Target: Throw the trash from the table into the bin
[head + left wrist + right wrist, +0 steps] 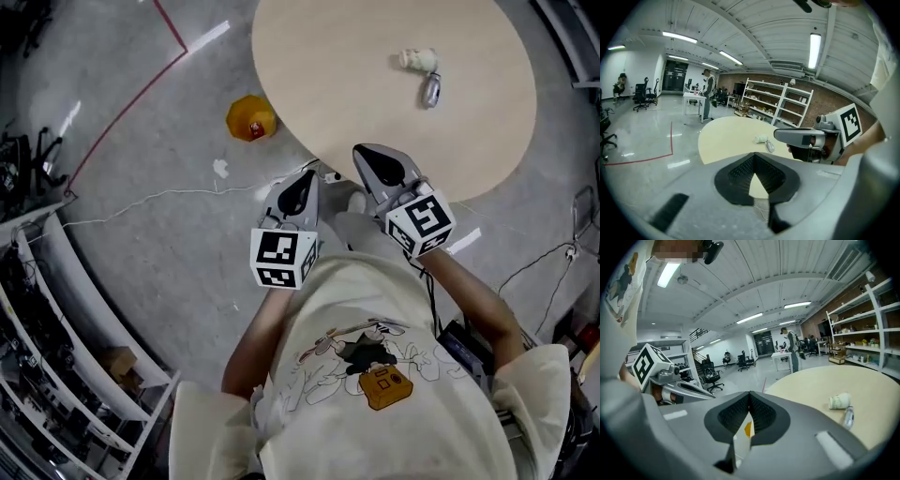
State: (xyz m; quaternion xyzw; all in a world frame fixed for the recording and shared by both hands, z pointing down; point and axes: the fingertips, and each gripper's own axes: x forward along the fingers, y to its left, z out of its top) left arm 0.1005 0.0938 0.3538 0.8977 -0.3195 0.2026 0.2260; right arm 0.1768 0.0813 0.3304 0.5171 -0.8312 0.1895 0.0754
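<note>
A crumpled white paper cup [417, 59] and a small clear plastic bottle [430, 91] lie side by side on the far part of the round beige table [375, 56]. A yellow bin [250, 118] stands on the floor left of the table. My left gripper [308, 175] hangs over the floor just short of the table's near edge, shut and empty. Beside it, my right gripper [362, 151] reaches over that edge, also shut on nothing. From the left gripper view the cup [761, 138] and bottle [769, 146] sit ahead. The right gripper view shows the cup [839, 401] and bottle [848, 416] to its right.
A white cable [159, 199] and a scrap of paper [220, 168] lie on the grey floor, and red tape [131, 108] marks it. Curved shelving [66, 309] runs along the left. In the gripper views, a person [708, 93] stands by a desk far behind the table.
</note>
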